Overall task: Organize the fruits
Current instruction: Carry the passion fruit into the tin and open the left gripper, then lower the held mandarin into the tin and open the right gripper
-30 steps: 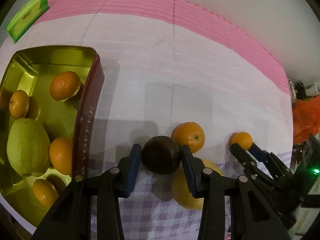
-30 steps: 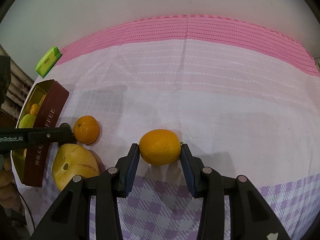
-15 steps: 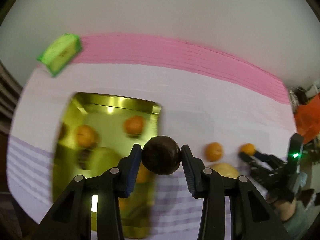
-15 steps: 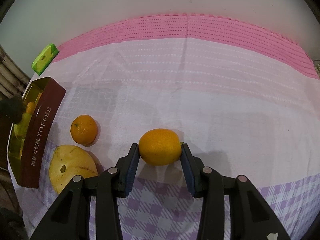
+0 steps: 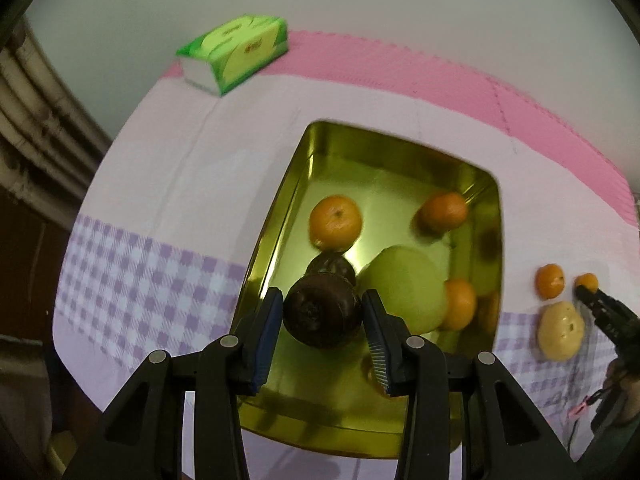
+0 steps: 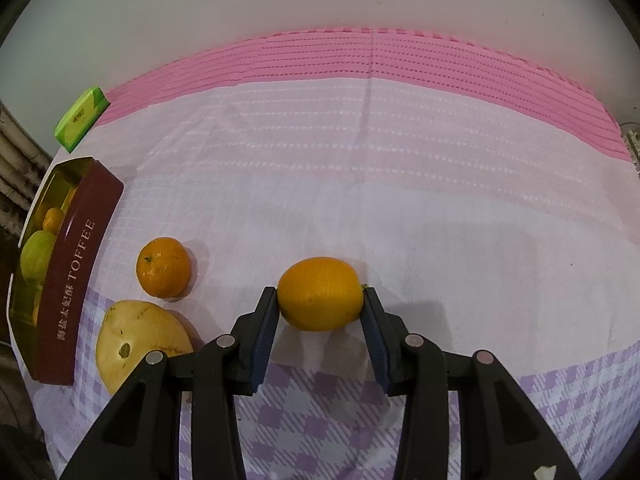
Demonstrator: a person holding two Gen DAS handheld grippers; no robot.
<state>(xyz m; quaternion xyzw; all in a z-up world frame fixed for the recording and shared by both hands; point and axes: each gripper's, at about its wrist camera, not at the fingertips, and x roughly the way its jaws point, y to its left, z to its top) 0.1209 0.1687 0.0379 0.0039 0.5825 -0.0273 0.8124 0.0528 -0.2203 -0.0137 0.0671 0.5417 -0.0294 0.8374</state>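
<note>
So we're mid drop-off here: the left gripper [image 5: 322, 314] has its jaws clamped on a dark round fruit [image 5: 322, 316], hanging over the lower left part of the gold tin [image 5: 276, 216] at frame centre, which already holds tangerines and a green pear [image 5: 404, 288]. Next it probably just needs lowering into the bare spot and letting go gently. The right gripper [image 6: 320, 306] is pinching an orange [image 6: 320, 294] low centre on the tablecloth [image 6: 400, 200], so that one's likely next in line.
</note>
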